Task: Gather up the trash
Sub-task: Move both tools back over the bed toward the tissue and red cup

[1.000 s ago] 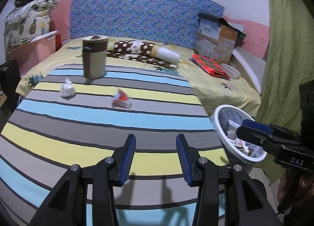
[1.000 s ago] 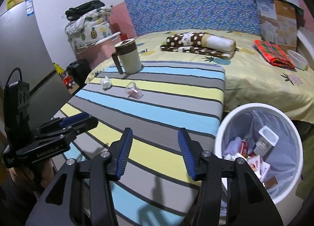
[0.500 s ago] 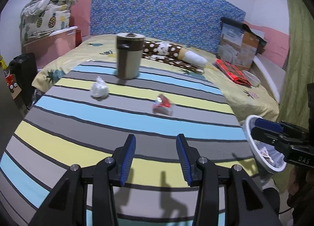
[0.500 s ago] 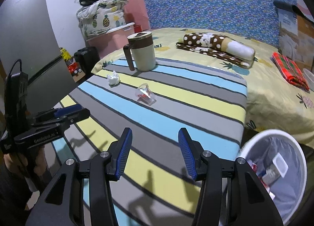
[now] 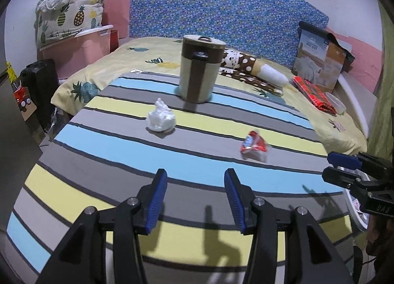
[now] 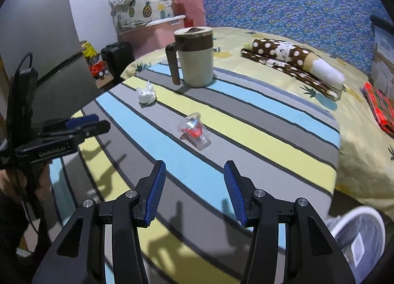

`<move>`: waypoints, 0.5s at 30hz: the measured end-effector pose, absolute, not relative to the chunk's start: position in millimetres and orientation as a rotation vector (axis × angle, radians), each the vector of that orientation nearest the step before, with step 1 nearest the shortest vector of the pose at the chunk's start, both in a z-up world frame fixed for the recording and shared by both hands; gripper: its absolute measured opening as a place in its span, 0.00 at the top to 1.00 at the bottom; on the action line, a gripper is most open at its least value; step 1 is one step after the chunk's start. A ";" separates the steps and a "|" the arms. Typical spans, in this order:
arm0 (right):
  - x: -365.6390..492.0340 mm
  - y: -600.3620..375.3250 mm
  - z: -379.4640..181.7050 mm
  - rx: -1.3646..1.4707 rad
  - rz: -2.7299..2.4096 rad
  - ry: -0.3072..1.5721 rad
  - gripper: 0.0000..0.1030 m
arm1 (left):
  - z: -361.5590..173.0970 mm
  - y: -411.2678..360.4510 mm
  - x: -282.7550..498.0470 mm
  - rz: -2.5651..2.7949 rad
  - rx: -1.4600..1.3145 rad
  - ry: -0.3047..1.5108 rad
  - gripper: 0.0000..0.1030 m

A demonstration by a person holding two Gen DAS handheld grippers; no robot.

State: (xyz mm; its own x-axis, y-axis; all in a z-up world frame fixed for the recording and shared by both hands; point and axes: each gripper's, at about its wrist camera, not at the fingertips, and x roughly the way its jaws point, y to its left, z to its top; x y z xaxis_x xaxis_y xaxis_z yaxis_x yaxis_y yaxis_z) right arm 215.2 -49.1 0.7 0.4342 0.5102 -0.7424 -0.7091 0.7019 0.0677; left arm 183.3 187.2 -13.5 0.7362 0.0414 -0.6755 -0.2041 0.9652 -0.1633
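Observation:
A crumpled white tissue (image 5: 161, 118) (image 6: 146, 94) lies on the striped table cover, short of a beige and brown lidded mug (image 5: 199, 68) (image 6: 194, 56). A clear plastic cup with red inside (image 5: 254, 146) (image 6: 195, 131) lies on its side to the tissue's right. My left gripper (image 5: 195, 199) hovers over the near stripes with its jaws opening and nothing between them. My right gripper (image 6: 194, 192) is open and empty, with the cup ahead of it. Each gripper shows at the edge of the other's view: the right gripper (image 5: 344, 168) and the left gripper (image 6: 81, 126).
A white trash bin (image 6: 364, 239) with a liner stands off the table's near right corner. Behind the table is a bed with a dotted brown blanket (image 5: 248, 67), a red cloth (image 5: 315, 94) and a box (image 5: 320, 59). A pink tub (image 5: 81, 45) stands at the left.
Both grippers have swung left, away from the bin and over the table; the tissue, cup and mug now appear larger and more central. The left jaws stand a little wider.

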 end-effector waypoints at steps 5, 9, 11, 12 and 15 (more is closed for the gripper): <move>229.0 -32.8 -8.9 -0.309 0.789 0.837 0.51 | -19.0 204.0 198.6 0.132 -0.234 0.743 0.51; 241.9 -20.7 -17.6 -0.331 0.794 0.852 0.51 | -25.1 217.2 214.1 0.133 -0.240 0.750 0.48; 249.6 -15.9 -22.6 -0.340 0.793 0.862 0.51 | -28.1 222.5 222.4 0.137 -0.242 0.755 0.47; 252.4 -13.4 -24.7 -0.344 0.791 0.866 0.51 | -28.8 224.6 227.2 0.137 -0.240 0.756 0.47; 260.0 -8.4 -31.9 -0.368 0.785 0.872 0.51 | -32.6 231.9 242.2 0.144 -0.233 0.759 0.45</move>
